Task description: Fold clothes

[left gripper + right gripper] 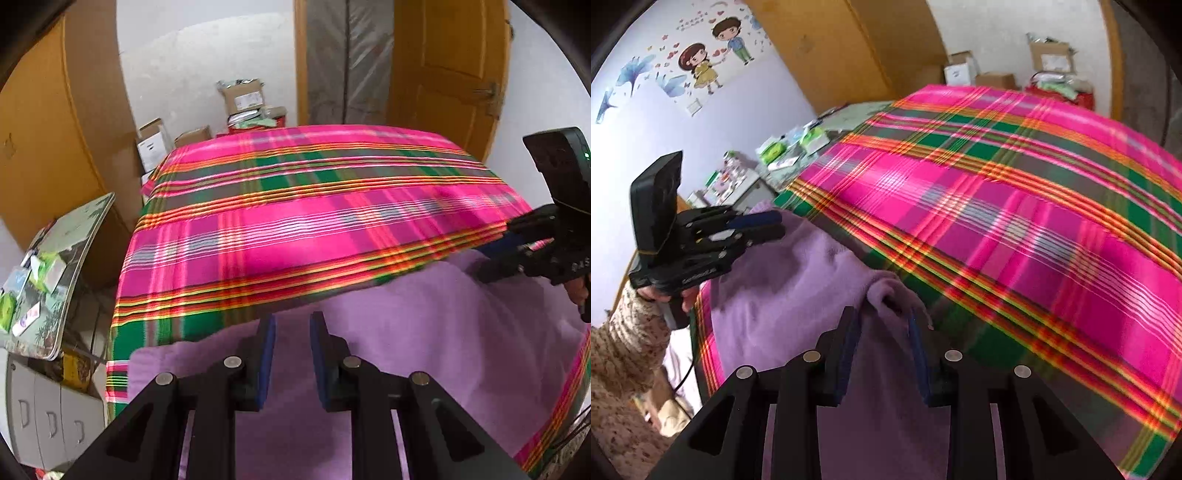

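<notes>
A soft lilac fleece garment (424, 332) lies on the bright pink-and-green plaid bedcover (314, 206), with the left gripper (292, 325) and the right gripper (882, 317) each closed narrowly on a bunched fold of the cloth at its near edge.

I see plaid bedspread (295, 206) on the bed, cardboard boxes (242, 98) by back wall, yellow door (454, 62), cluttered side table (55, 273), cartoon wall stickers (701, 62).
</notes>
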### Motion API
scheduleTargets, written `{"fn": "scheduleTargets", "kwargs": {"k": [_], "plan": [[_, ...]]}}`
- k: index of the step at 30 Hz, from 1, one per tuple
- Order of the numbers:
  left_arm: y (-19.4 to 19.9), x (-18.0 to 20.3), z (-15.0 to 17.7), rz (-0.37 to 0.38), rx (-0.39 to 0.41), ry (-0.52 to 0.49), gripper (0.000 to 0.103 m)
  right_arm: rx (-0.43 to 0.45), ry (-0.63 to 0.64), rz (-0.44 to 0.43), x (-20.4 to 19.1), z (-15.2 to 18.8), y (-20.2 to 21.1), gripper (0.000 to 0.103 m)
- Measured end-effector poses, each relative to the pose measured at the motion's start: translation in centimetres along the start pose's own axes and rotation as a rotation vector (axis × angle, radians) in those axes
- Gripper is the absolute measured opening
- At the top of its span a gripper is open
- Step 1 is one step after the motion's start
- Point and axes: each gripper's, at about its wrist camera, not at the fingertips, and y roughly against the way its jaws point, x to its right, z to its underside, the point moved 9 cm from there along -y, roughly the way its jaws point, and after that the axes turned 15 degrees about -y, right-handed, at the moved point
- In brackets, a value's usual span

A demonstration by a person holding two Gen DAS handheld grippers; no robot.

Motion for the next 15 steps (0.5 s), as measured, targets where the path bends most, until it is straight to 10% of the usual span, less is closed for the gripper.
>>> {"fn": "scheduleTargets", "kwargs": {"k": [15], "plan": [[-2.7, -0.8, 2.3, 0.023, -0.052, -0.006, 0.020, -0.177, -0.052, -0.231, -1.6, 3.0, 0.2, 0.007]]}}
